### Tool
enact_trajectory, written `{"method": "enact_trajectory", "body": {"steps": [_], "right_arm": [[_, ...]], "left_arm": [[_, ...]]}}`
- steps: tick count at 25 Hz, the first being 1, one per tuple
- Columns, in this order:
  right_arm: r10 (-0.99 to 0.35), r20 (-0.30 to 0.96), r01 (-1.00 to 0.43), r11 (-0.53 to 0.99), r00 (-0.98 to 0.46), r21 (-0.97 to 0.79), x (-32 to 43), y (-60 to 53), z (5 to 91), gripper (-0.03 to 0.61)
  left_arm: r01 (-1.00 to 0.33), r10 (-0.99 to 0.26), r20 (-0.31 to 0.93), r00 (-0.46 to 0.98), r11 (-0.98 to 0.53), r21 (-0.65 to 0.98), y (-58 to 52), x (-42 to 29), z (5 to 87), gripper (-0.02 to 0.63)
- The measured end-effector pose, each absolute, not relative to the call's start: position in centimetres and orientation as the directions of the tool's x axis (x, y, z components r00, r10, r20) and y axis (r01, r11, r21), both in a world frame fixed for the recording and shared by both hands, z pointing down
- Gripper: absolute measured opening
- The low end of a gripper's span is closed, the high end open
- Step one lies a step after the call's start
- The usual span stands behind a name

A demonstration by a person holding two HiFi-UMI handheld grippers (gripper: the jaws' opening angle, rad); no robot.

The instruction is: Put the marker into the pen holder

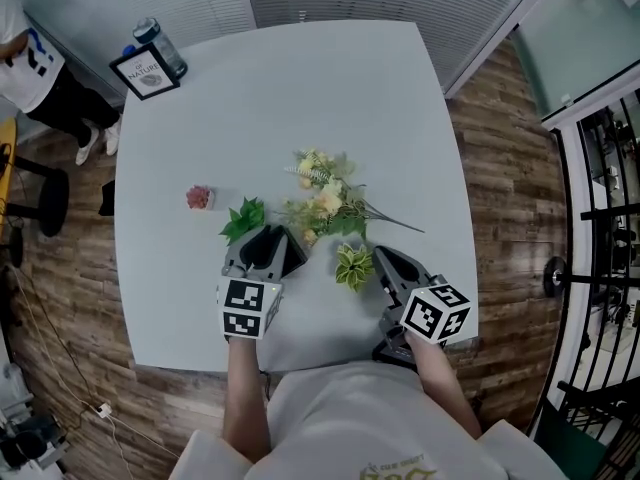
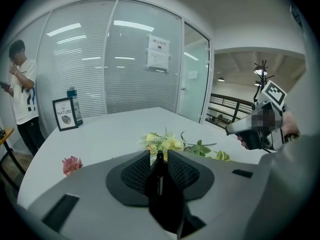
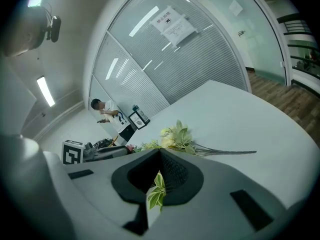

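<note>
My left gripper is over the near part of the white table, shut on a thin black marker. The marker stands upright between the jaws in the left gripper view, at my left gripper. My right gripper is to its right, shut on a green-and-yellow leaf sprig. The same leaf sprig pokes out between the jaws of my right gripper. I see no pen holder in any view.
A bunch of artificial flowers with a long stem lies mid-table, a green leaf by the left gripper, a pink flower head further left. A framed sign and bottle stand at the far left corner; a person stands beyond.
</note>
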State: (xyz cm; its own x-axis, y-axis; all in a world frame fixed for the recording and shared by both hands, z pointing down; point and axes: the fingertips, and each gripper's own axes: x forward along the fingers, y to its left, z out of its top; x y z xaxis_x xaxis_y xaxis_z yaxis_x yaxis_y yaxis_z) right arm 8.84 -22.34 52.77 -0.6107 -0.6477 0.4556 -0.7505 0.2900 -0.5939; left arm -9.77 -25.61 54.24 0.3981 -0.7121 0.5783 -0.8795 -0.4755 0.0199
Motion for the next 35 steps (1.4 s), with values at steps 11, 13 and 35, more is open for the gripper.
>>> {"method": "enact_trajectory", "body": {"steps": [11,13,35], "right_arm": [[-0.676,0.440,-0.788,0.366,-0.591,-0.494,8.7,-21.0,50.2,0.017],[-0.688,0.439,-0.804,0.388,-0.578,-0.450,8.6,-20.6,49.5,0.017],[-0.800,0.291,-0.831,0.409,-0.525,-0.377,6.7,-16.3,43.1,0.016]], "left_arm": [[-0.893,-0.760,0.519,0.390,-0.450,0.012,-24.5,-10.0,51.3,0.112],[-0.895,-0.769,0.508,0.388,-0.447,0.007,-24.1,-10.1,50.7,0.112],[-0.872,-0.808,0.353,0.472,-0.487,0.054,-18.4,-10.0,44.2,0.033]]}}
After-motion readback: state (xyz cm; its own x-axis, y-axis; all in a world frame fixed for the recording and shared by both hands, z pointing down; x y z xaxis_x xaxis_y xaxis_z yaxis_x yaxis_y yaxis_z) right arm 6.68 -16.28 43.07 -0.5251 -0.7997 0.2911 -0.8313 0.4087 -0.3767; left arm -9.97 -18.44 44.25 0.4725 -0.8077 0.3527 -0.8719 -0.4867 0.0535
